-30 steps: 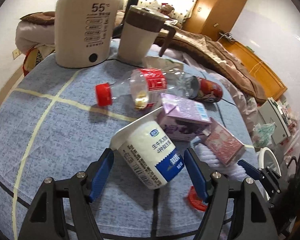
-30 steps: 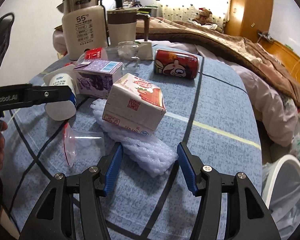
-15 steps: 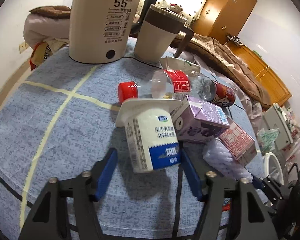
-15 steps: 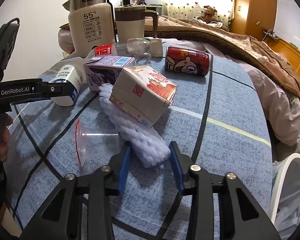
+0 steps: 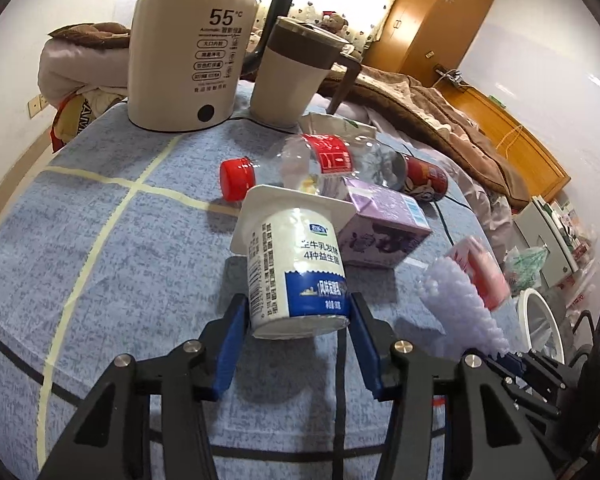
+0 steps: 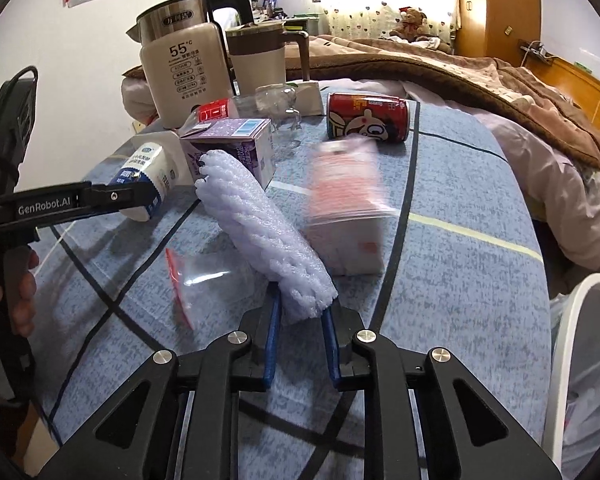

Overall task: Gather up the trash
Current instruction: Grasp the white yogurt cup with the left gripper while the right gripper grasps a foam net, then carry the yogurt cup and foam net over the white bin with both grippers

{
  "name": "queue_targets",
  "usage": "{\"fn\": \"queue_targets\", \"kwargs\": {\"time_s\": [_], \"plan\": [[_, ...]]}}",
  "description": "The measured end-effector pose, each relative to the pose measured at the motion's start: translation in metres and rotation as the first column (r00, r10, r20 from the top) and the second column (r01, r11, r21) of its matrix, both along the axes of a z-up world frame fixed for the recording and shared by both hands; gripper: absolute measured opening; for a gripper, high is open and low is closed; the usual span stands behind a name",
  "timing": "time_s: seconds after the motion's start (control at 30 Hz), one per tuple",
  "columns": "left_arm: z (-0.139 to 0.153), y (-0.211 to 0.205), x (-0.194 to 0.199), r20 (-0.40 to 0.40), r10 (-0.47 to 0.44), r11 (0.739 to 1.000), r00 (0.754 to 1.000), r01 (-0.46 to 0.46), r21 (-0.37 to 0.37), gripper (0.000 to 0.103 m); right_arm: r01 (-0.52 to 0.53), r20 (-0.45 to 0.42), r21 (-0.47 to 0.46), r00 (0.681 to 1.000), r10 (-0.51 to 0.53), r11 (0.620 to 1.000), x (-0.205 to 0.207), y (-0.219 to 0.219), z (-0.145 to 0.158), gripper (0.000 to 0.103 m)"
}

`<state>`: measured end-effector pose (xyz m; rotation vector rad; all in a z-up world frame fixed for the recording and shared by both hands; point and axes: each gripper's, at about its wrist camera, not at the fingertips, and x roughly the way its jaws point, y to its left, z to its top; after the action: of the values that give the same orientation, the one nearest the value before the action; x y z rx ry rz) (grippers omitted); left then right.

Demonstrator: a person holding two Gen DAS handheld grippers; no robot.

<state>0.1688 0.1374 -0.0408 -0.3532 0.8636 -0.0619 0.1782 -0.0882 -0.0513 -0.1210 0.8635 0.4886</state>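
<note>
My left gripper (image 5: pixel 298 314) is shut on a white and blue yogurt cup (image 5: pixel 296 268) lying on its side, rim pointing away; the cup also shows in the right wrist view (image 6: pixel 146 174). My right gripper (image 6: pixel 302 306) is shut on the near end of a white foam net sleeve (image 6: pixel 260 228) and holds it raised at a slant. A pink carton (image 6: pixel 348 204) beside the foam is blurred. A purple carton (image 5: pixel 384 224), a clear bottle with red cap (image 5: pixel 324 160), a red can (image 6: pixel 368 118) and a clear bag with a red strip (image 6: pixel 204 276) lie on the blue tablecloth (image 5: pixel 100 240).
A cream kettle (image 5: pixel 196 52) and a cream jug with brown lid (image 5: pixel 296 72) stand at the table's far edge. A white-rimmed bin with a plastic liner (image 6: pixel 580 360) stands right of the table. A bed with a brown blanket (image 6: pixel 480 76) lies beyond.
Both grippers have closed, the left on the yogurt cup, the right on the foam sleeve. The foam has lifted and the pink carton has slid off it to the right.
</note>
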Motion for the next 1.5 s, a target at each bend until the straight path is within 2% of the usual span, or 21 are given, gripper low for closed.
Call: {"fn": "queue_targets", "kwargs": {"time_s": [0.47,0.7,0.83,0.9,0.97,1.0,1.1,1.33,1.37,1.4,1.43,1.5], "plan": [[0.009,-0.020,-0.029,0.038,-0.058,0.998,0.998,0.057,0.015,0.052,0.045,0.012,0.052,0.999,-0.045,0.998,-0.025,-0.017,0.008,0.020],[0.002,-0.029,-0.035,0.012,-0.095,0.995,0.995,0.095,0.010,0.052,0.079,-0.033,0.006,0.996,-0.079,0.997,-0.035,-0.030,0.000,0.020],[-0.001,-0.029,-0.032,-0.002,-0.087,0.996,0.996,0.087,0.000,0.053,0.070,-0.037,-0.011,0.997,-0.070,0.997,-0.038,-0.035,0.001,0.022],[0.002,-0.031,-0.033,0.012,-0.096,0.995,0.995,0.095,0.019,0.062,0.038,-0.037,-0.035,0.999,-0.039,0.999,-0.038,-0.033,0.003,0.030],[0.004,-0.033,-0.031,0.014,-0.108,0.994,0.994,0.107,0.017,0.065,0.031,-0.015,-0.062,0.999,-0.032,0.998,-0.040,-0.032,0.004,0.054],[0.004,-0.033,-0.029,0.011,-0.113,0.994,0.994,0.112,0.012,0.066,0.023,0.000,-0.075,1.000,-0.024,0.997,-0.040,-0.031,0.005,0.055],[0.001,-0.033,-0.024,-0.007,-0.102,0.995,0.995,0.102,0.019,0.066,0.038,0.016,-0.093,0.999,-0.036,0.995,-0.035,-0.031,0.006,0.055],[-0.004,-0.030,-0.020,-0.019,-0.081,0.997,0.996,0.082,0.007,0.066,-0.006,-0.025,-0.072,1.000,0.004,0.997,-0.014,-0.011,0.000,0.055],[-0.004,-0.030,-0.020,-0.019,-0.086,0.996,0.996,0.086,0.004,0.062,-0.005,-0.033,-0.063,0.999,0.003,0.998,-0.012,-0.009,-0.002,0.055],[-0.005,-0.030,-0.019,-0.023,-0.088,0.996,0.996,0.088,0.002,0.054,-0.001,-0.043,-0.054,0.999,-0.002,0.999,-0.009,-0.008,-0.004,0.055],[-0.005,-0.030,-0.018,-0.029,-0.091,0.996,0.995,0.091,0.000,0.051,0.006,-0.053,-0.043,0.999,-0.008,0.999,-0.008,-0.007,-0.005,0.055],[-0.004,-0.032,-0.018,-0.028,-0.099,0.995,0.995,0.099,0.013,0.051,0.014,-0.065,-0.028,0.998,-0.016,1.000,-0.006,-0.006,-0.006,0.039]]}}
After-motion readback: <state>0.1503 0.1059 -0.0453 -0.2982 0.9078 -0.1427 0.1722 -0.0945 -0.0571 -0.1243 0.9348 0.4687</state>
